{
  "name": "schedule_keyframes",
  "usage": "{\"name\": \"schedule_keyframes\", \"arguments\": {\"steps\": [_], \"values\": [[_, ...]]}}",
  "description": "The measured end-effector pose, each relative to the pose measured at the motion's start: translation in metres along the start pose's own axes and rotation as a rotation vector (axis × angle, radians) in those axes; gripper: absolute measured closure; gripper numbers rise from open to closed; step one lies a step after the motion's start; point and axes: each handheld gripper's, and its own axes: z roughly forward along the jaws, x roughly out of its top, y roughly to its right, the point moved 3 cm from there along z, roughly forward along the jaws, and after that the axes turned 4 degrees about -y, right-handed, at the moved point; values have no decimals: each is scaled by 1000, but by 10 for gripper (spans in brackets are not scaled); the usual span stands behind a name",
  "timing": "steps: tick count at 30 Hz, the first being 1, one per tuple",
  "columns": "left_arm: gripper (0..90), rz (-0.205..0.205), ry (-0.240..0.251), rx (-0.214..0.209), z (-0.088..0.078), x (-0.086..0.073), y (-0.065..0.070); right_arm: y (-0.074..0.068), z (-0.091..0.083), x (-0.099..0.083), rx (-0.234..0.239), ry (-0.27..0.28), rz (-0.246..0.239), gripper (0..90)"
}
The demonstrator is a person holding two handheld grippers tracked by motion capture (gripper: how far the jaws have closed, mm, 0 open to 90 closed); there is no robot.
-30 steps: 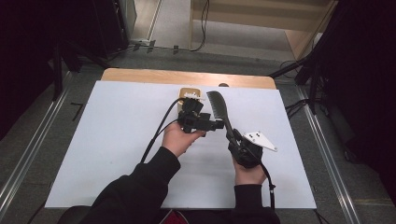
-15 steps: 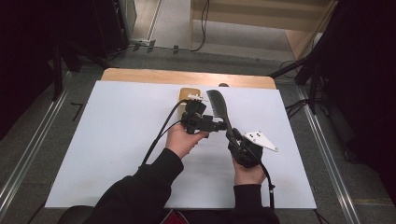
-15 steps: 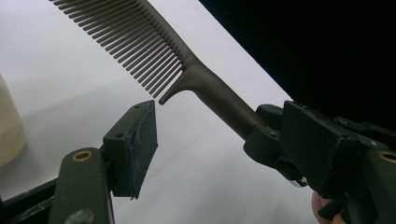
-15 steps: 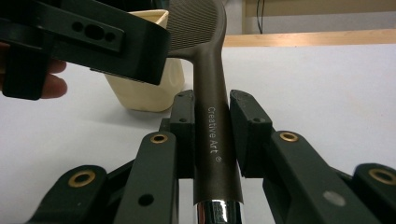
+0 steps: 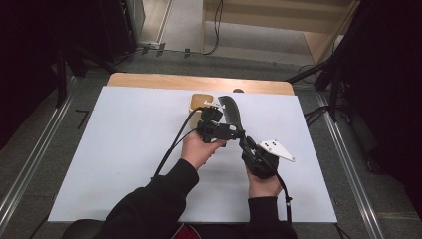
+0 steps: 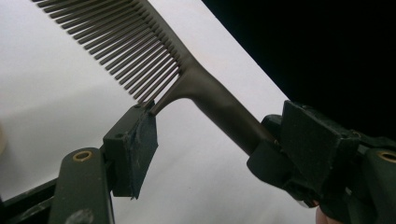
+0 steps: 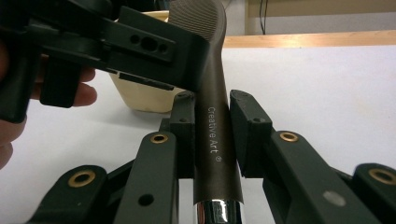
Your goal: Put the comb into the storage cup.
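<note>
**Comb held between two tongs, handover under way**

High view: the right gripper (image 5: 245,144) clamps the comb (image 5: 230,110) over the white table (image 5: 124,149).

Left gripper view: the left gripper (image 6: 205,135) stands apart, straddling the comb's neck.

Right gripper view: jaws pinch the handle; closing the left seems next.

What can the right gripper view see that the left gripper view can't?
Right gripper view: white lettering "Creative Art" on the comb's handle, a shiny metal end, a cream cup, and the table's wooden edge. Left gripper view: the comb's long teeth spread out, and one jaw pad beside them. Both: the brown comb, the white table sheet, and the right gripper clamping the handle.
</note>
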Motion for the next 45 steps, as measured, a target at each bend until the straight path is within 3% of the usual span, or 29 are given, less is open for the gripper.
{"name": "schedule_keyframes", "arguments": {"steps": [16, 22, 32, 37, 41, 45], "values": [[297, -67, 14, -24, 9, 4, -3, -5, 1, 0, 7, 13, 5, 702], [322, -74, 22, -6, 9, 5, -3, -9, 2, -1, 10, 17, 4, 702], [441, -76, 31, 19, 8, 5, -5, -9, 4, -2, 9, 12, 24, 702], [505, -83, 24, -3, 10, 5, -6, -10, 4, -3, 17, 11, 25, 702], [572, -61, 16, -6, 11, 3, -3, -10, 5, -3, 15, 8, 20, 702], [584, -79, 12, -27, 10, 4, -5, -9, 5, -4, 15, 6, 19, 702]]}}
